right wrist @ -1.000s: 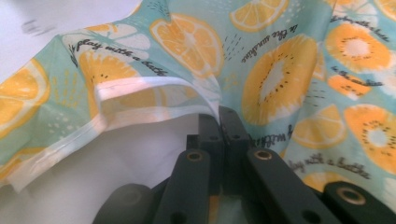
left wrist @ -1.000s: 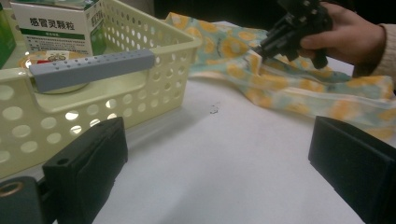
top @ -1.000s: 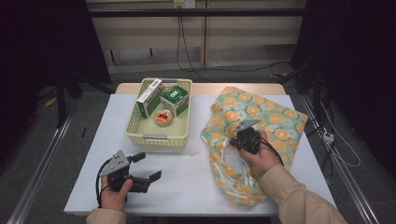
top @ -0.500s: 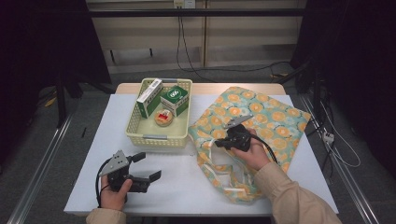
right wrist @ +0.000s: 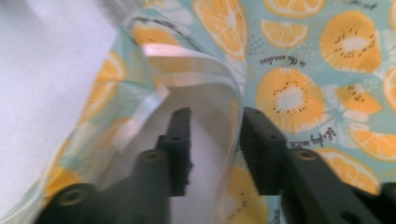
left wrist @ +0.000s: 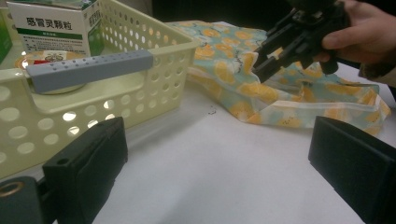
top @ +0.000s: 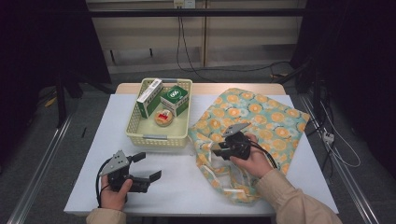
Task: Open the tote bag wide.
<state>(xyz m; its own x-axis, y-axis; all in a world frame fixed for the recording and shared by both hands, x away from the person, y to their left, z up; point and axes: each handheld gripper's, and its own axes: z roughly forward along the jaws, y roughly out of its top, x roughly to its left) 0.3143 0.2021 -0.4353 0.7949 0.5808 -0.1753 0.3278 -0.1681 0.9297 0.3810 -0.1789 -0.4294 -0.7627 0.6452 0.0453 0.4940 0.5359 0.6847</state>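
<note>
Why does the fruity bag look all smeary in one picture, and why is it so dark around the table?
Right gripper view: the bag is very close, its left edge smeared. High view: the table is lit, the room behind dark. Left gripper view: sharp.

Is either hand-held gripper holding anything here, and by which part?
The right hand-held gripper straddles the fruit-print bag's opening edge, one jaw inside, not yet closed. The left hand-held gripper is open and holds nothing.

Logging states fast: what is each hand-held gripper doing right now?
Left hand-held gripper: open, holding nothing.
Right hand-held gripper: jaws astride the fruit-print bag rim, not yet shut.
</note>
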